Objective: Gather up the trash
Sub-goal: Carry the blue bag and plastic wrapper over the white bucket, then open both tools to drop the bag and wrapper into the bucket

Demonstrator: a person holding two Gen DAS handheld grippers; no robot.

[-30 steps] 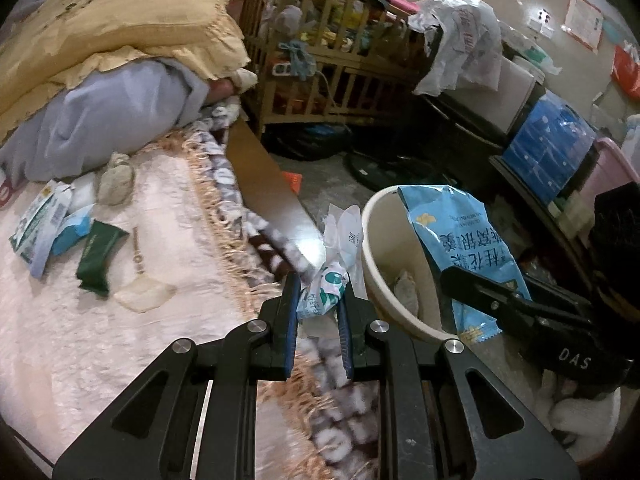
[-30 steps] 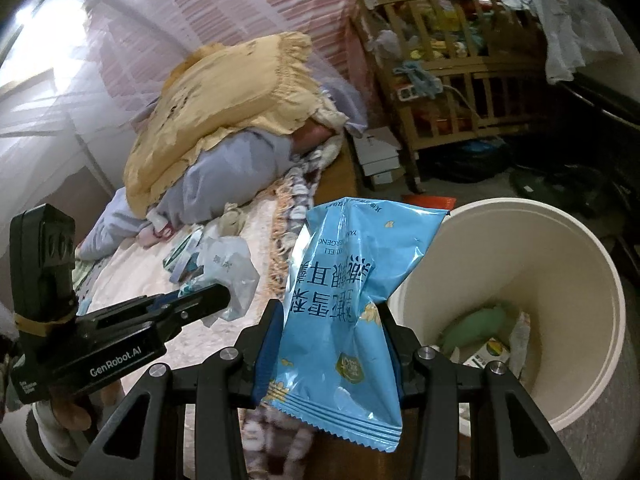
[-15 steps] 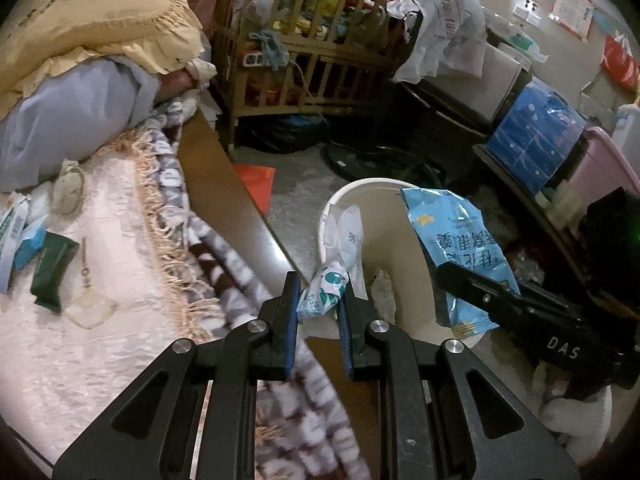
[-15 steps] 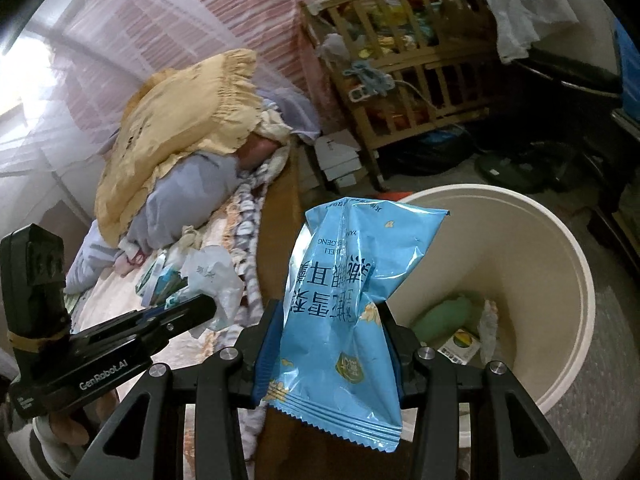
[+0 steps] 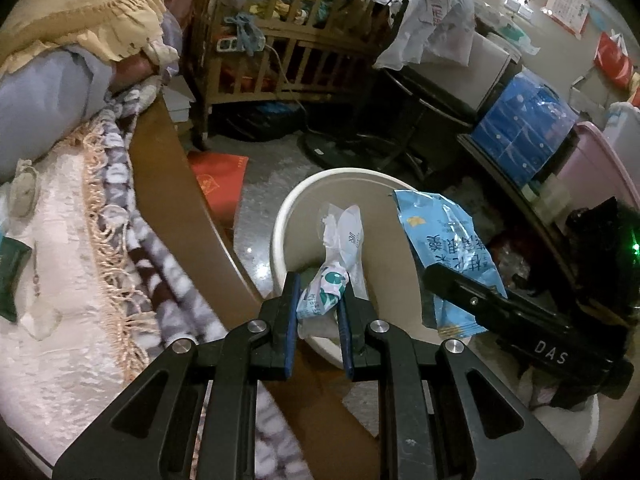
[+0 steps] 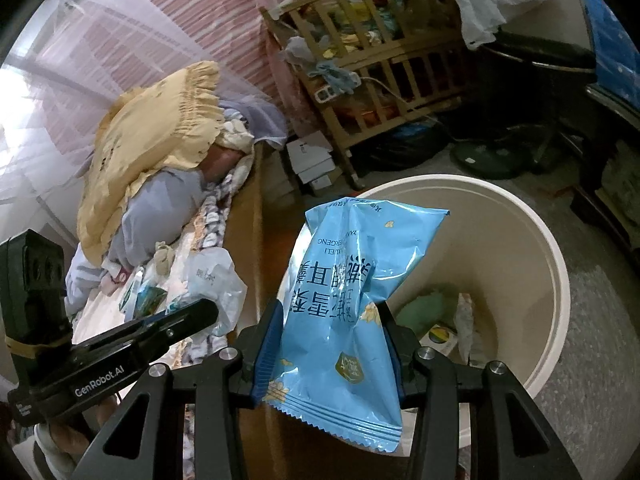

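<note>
My left gripper [image 5: 318, 304] is shut on a crumpled white and green plastic wrapper [image 5: 338, 256] and holds it over the near rim of the cream trash bin [image 5: 280, 240]. My right gripper [image 6: 328, 344] is shut on a light blue snack bag [image 6: 344, 292] and holds it above the bin's left rim [image 6: 556, 280]. The bag also shows in the left wrist view [image 5: 444, 252], to the right of the wrapper. Several pieces of trash [image 6: 440, 320] lie in the bin's bottom. More wrappers [image 6: 142, 294] lie on the bed.
The bed with a fringed blanket [image 5: 116, 240] and a brown wooden edge [image 5: 172, 184] is to the left. A wooden crib [image 5: 288, 52] stands behind. A red packet [image 5: 216, 180] lies on the floor. Blue packs [image 5: 520, 140] and a pink tub [image 5: 600, 184] stand at the right.
Both grippers have moved away from the bed toward the bin. The wrapper and the blue bag now hang over the bin's opening. Both grips are unchanged.
</note>
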